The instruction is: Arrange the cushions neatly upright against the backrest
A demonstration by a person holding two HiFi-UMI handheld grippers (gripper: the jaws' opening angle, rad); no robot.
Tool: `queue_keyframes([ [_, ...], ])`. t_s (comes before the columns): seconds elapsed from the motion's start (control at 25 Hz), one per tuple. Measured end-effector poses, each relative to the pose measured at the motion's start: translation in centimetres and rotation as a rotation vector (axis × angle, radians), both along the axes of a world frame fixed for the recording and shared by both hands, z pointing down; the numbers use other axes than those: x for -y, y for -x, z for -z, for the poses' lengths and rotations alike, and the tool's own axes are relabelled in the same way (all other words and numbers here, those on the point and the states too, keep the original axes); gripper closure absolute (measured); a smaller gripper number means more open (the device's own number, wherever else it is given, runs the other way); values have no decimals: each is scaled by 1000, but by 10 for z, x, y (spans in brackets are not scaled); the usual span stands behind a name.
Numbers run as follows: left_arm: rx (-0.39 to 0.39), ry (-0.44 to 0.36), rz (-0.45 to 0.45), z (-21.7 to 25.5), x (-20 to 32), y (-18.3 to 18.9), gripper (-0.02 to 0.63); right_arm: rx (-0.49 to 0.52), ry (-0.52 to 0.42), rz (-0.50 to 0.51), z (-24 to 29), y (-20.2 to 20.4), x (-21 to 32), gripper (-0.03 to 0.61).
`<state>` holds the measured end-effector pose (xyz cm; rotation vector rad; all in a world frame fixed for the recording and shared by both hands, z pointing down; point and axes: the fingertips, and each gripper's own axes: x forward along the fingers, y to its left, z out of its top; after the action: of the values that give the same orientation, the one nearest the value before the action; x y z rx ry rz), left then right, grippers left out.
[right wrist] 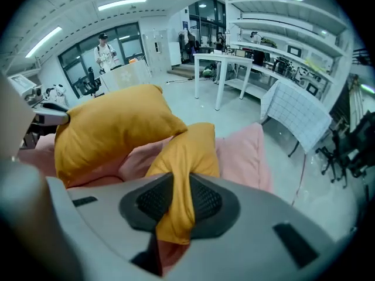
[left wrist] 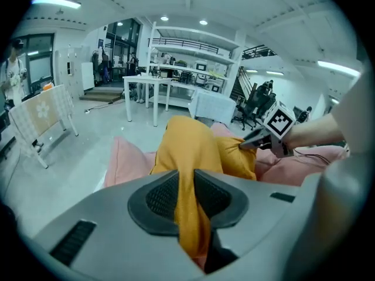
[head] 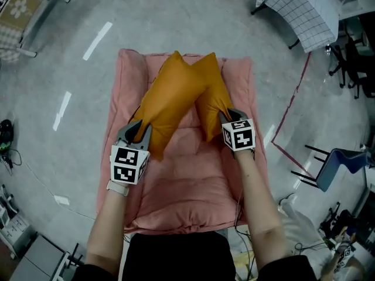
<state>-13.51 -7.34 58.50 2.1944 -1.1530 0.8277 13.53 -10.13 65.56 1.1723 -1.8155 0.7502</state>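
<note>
A pink quilted fabric lounge seat lies on the smooth grey concrete floor of a large, brightly lit workshop. Above the seat's middle, the left gripper is clamped on a lower corner of the left orange fabric cushion, with the cloth pinched between its ribbed pads. The right gripper is clamped the same way on a corner of the right orange fabric cushion. Both cushions are held tilted over the seat's far half, and their upper parts overlap near its padded backrest.

Left of the seat, white tape strips mark the floor. To its right runs a red tape line, with a blue plastic chair beyond. Past the seat's far right corner stands a table with a white grid-patterned cloth. Past its far left corner is a checked folding table with a flower print. Farther beyond the seat are white metal tables and shelving and black office chairs.
</note>
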Motion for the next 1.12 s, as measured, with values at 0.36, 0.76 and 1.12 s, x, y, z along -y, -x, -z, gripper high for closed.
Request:
queue_keyframes([
  [0.36, 56, -1, -57, 2, -6, 29, 561, -25, -84, -98, 70, -26, -39, 499],
  [0.76, 77, 4, -228, -10, -13, 16, 591, -80, -229, -246, 167, -69, -93, 503],
  [1.12, 38, 27, -424, -36, -2, -21, 595, -133, -244, -373, 205, -90, -153, 505],
])
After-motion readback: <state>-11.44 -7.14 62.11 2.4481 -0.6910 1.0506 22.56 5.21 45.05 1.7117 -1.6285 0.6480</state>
